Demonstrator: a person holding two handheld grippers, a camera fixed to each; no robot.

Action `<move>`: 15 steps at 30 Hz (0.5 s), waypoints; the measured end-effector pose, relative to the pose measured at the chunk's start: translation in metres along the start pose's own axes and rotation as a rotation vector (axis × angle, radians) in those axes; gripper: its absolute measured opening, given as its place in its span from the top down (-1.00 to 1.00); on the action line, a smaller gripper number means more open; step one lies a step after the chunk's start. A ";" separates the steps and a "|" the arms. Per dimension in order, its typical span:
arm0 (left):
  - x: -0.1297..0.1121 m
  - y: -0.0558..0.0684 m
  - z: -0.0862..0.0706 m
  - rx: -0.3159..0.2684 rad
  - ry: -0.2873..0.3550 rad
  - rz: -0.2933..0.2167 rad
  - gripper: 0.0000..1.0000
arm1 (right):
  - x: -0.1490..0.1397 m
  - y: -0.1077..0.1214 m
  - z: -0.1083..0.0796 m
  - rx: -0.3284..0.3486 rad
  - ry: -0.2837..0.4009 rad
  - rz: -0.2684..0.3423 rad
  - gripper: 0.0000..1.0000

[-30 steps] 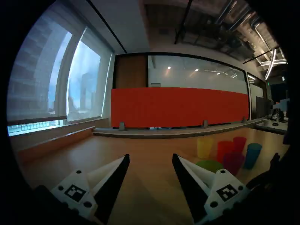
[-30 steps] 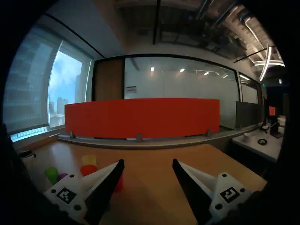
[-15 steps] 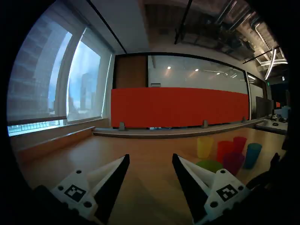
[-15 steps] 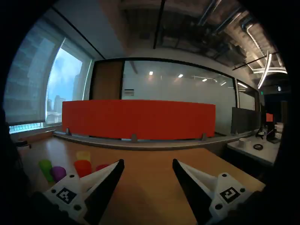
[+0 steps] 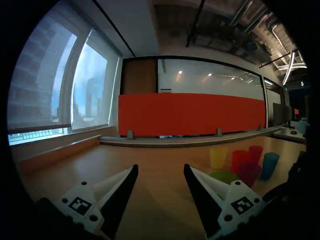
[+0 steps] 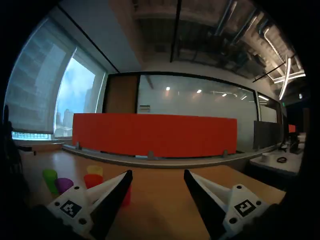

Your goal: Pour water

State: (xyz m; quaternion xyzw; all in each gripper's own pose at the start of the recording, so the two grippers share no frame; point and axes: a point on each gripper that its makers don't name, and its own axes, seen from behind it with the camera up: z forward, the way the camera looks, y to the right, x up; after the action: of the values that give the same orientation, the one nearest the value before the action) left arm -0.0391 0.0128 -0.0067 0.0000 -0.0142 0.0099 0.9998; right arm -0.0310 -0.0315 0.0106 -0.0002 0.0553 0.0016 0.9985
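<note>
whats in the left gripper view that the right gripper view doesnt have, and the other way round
Extra in the left gripper view: the open left gripper and a teal cup at the right end of the cup cluster.
Extra in the right gripper view: the open right gripper and a white mug on the white side desk.
Shared: the wooden table, red partition, window, yellow cup, green cup and purple cup.

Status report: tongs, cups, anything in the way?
Left tongs open, right tongs open, both empty. Coloured cups standing on desk, untouched. No obstruction seen.
</note>
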 end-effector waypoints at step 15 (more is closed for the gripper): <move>0.001 0.000 0.000 0.000 0.000 0.000 -0.68 | -0.026 0.026 -0.007 -0.043 -0.019 0.012 -1.00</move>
State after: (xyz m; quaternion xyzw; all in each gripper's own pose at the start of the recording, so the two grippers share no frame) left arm -0.0386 0.0125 -0.0066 0.0000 -0.0142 0.0100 0.9998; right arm -0.0578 -0.0053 0.0067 -0.0215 0.0456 0.0089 0.9987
